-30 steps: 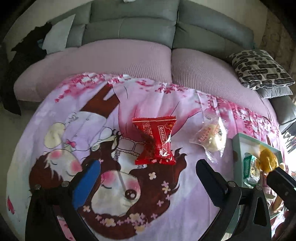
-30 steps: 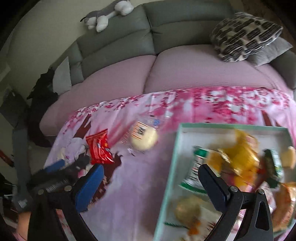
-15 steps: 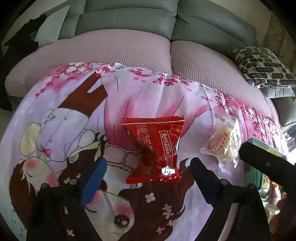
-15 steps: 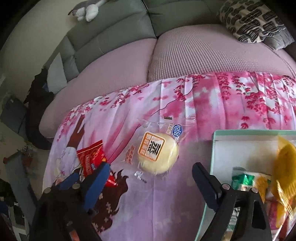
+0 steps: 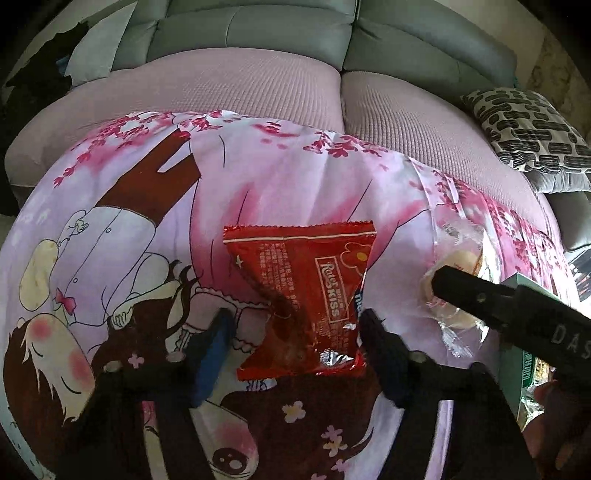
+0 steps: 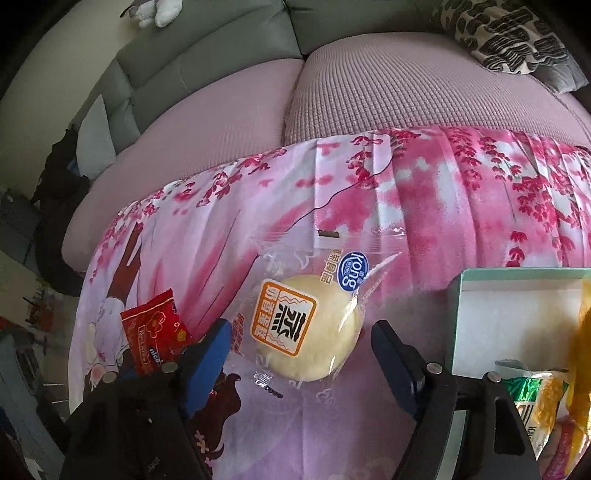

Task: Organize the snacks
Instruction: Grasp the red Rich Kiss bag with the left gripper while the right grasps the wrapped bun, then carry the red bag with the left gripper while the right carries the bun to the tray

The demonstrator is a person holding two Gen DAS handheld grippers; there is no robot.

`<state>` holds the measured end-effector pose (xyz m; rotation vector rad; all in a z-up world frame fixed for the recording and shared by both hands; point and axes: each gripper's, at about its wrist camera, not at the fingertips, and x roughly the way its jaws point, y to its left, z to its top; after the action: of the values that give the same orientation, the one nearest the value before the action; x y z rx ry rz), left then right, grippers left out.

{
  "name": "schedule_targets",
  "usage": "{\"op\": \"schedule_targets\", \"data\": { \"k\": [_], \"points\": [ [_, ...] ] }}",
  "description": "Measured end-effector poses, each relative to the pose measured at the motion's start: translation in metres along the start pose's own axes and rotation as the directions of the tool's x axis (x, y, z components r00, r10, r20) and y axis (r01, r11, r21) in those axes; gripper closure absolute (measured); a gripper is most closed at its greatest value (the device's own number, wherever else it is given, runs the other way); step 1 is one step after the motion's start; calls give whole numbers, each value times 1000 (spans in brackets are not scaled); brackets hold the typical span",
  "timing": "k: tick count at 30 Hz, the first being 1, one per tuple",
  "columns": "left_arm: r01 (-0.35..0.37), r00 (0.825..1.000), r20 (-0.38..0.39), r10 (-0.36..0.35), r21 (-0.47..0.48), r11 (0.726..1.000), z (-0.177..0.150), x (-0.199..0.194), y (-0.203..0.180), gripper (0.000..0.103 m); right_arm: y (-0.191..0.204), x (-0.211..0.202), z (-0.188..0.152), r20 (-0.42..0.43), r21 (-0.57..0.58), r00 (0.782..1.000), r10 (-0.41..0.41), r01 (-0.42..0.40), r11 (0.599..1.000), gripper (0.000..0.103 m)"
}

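Observation:
A red snack packet (image 5: 306, 302) lies flat on the pink cartoon-print cloth (image 5: 155, 206). My left gripper (image 5: 295, 339) is open, its fingers on either side of the packet's lower half. A clear-wrapped pale round bun (image 6: 310, 328) lies to the packet's right. My right gripper (image 6: 299, 347) is open, its fingers on either side of the bun. The red packet also shows in the right wrist view (image 6: 155, 332), and the bun in the left wrist view (image 5: 454, 266), partly hidden behind the right gripper's body. A teal box (image 6: 487, 288) with several snacks stands at the right.
The cloth covers a low table in front of a pink and grey sofa (image 5: 258, 74). A black-and-white patterned cushion (image 5: 532, 129) lies on the sofa at the right. A plush toy (image 6: 159, 11) sits on the sofa back.
Both grippers have moved forward and down. The left now straddles the red packet; the right has moved left from the box and now straddles the bun.

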<state>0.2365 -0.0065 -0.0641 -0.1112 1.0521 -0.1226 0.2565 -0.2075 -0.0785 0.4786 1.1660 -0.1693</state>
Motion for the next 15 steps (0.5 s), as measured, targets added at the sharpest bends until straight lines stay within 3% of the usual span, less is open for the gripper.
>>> {"op": "schedule_targets", "data": {
  "k": [2,7,15],
  "points": [
    [6,1000,1,-6,-4,1000,1,0,-1,42,1,1,1,-3,-3,1000,1,-1,1000,33],
    [19,1000,3,-19,0,1000,2,-3,-2,52,0,-1,1,4,-2,1000,11,-11,1000,43],
    [25,999,28,-25,-22,999,-3,-23,4,54,-7,-25,-10,23,33,999,45,-46,998,47]
  ]
}}
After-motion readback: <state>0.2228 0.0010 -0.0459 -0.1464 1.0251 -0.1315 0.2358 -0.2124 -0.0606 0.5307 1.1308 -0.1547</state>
